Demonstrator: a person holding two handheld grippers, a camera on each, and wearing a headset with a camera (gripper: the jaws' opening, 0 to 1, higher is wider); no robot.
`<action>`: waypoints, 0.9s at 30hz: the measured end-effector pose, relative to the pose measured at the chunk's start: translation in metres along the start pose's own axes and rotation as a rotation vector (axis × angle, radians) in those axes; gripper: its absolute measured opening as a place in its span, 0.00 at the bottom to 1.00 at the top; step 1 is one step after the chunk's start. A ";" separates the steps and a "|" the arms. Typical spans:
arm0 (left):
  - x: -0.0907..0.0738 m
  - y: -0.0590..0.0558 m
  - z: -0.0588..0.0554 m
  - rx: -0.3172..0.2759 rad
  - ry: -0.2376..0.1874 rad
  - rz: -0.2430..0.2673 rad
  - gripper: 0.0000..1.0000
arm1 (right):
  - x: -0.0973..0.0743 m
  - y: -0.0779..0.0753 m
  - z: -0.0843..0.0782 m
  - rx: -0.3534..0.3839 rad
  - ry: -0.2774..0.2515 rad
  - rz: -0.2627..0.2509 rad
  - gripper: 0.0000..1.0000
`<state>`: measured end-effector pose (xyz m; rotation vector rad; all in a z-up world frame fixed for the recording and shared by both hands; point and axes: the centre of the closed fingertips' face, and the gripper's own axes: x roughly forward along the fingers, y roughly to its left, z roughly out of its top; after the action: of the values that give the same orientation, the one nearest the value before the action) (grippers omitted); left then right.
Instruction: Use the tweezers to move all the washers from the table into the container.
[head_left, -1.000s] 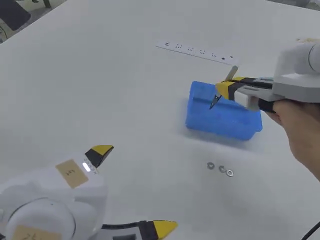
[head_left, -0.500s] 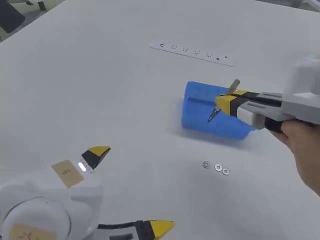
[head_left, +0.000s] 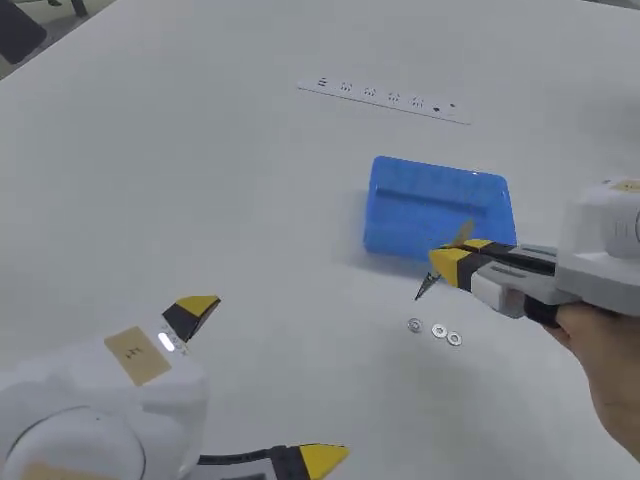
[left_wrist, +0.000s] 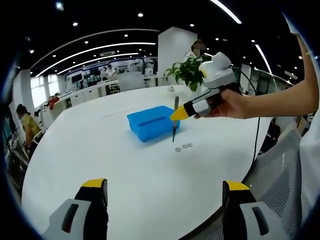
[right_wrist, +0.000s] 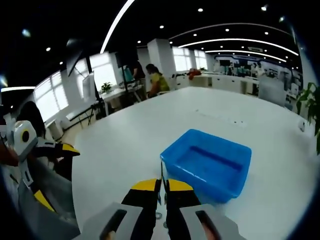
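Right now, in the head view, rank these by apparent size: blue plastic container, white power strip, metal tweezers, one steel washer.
1. Blue plastic container.
2. White power strip: longer but thin, and farther away, so unsure.
3. Metal tweezers, partly hidden in the right gripper.
4. Steel washer.

White power strip (head_left: 385, 99) beyond, potted plant (left_wrist: 187, 74).
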<state>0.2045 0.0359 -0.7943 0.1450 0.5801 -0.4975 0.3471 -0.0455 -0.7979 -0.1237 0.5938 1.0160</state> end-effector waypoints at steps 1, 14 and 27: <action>0.000 0.000 0.000 0.001 0.001 0.001 0.98 | 0.000 0.000 -0.001 0.001 0.002 0.001 0.02; 0.000 0.001 -0.002 0.006 0.009 0.004 0.97 | -0.001 0.004 -0.017 -0.029 0.046 -0.003 0.02; 0.000 0.002 -0.003 0.011 0.017 0.007 0.96 | 0.000 0.006 -0.020 -0.032 0.047 -0.007 0.02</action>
<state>0.2040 0.0383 -0.7974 0.1621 0.5933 -0.4928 0.3338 -0.0501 -0.8138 -0.1779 0.6200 1.0185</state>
